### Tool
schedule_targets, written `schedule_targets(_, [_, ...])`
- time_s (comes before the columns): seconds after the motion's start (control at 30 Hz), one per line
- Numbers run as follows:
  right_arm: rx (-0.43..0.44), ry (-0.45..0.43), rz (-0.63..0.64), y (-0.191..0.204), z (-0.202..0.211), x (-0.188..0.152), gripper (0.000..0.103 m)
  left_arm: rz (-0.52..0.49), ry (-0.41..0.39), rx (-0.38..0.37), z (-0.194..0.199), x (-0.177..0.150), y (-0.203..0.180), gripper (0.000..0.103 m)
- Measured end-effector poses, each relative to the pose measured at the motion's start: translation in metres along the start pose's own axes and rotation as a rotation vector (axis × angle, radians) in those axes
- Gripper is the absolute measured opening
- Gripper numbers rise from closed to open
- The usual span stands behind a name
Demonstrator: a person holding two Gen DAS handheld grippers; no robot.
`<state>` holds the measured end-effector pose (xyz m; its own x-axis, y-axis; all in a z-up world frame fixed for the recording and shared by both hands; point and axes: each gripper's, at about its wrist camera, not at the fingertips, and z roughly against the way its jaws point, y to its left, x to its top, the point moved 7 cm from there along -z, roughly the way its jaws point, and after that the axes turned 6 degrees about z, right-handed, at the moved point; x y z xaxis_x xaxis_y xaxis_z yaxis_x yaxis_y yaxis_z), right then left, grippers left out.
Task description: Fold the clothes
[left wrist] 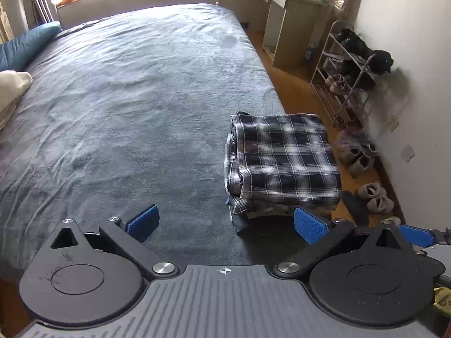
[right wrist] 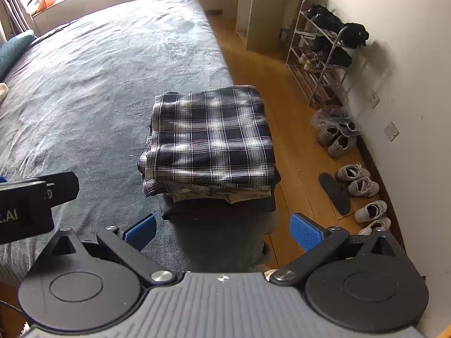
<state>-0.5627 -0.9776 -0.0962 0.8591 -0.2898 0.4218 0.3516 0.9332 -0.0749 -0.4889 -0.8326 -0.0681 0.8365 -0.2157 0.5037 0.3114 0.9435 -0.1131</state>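
A folded navy-and-white plaid garment (left wrist: pixel 284 163) (right wrist: pixel 211 138) tops a small stack of folded clothes near the bed's right front corner. Under it lie a pale patterned piece (right wrist: pixel 222 193) and a dark one (right wrist: pixel 217 207). My left gripper (left wrist: pixel 227 225) is open, hovering over bare bedspread left of the stack; its right pad (left wrist: pixel 310 225) sits just in front of the stack. My right gripper (right wrist: pixel 222 232) is open too, just short of the stack's near edge, nothing between its blue pads. The left gripper's body (right wrist: pixel 31 202) shows at the left of the right wrist view.
A grey-blue bedspread (left wrist: pixel 135 107) covers the wide bed. A blue pillow (left wrist: pixel 25 45) and a cream cushion (left wrist: pixel 11 90) lie at the far left. Right of the bed are wooden floor (right wrist: pixel 296 152), several shoes (right wrist: pixel 358 183), a shoe rack (right wrist: pixel 321 53) and a desk (right wrist: pixel 262 8).
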Motion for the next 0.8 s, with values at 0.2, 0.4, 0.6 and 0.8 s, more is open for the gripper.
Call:
schedule_targets(0.2, [0.005, 0.014, -0.013, -0.006, -0.003, -0.001, 0.103, -0.011, 0.006, 0.005, -0.002, -0.001, -0.006, 0.103])
schedule_targets(0.4, [0.004, 0.018, -0.015, -0.011, -0.003, -0.001, 0.103, -0.016, 0.012, 0.003, -0.003, -0.003, -0.012, 0.103])
schedule_targets(0.6, [0.003, 0.026, -0.006, -0.016, -0.005, -0.002, 0.103, -0.015, 0.021, -0.002, -0.005, -0.007, -0.018, 0.103])
schedule_targets(0.8, [0.001, 0.032, 0.004, -0.018, -0.007, -0.002, 0.103, -0.009, 0.031, -0.003, -0.007, -0.009, -0.021, 0.103])
